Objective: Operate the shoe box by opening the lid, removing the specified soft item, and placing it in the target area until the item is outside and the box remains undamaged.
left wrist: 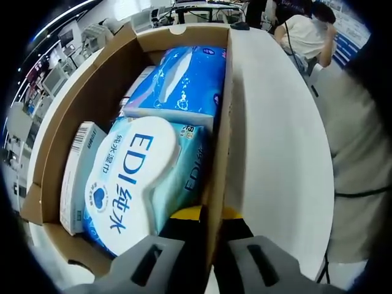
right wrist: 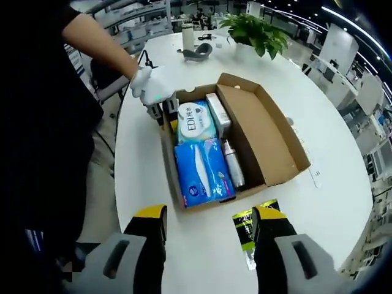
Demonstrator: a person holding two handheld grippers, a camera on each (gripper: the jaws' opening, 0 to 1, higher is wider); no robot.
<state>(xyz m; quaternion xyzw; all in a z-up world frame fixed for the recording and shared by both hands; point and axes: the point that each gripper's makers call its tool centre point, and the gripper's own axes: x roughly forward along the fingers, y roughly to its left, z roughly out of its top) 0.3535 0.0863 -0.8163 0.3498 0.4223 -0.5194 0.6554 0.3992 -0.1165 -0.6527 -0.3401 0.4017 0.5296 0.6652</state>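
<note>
With the left tool clamping the box wall, the open right tool should lift the wipes pack gently.

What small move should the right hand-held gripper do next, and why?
Probably lower the open right hand-held gripper toward the blue soft pack nearest it. The box lid is already open, and the left hand-held gripper appears to hold the box wall steady.
</note>
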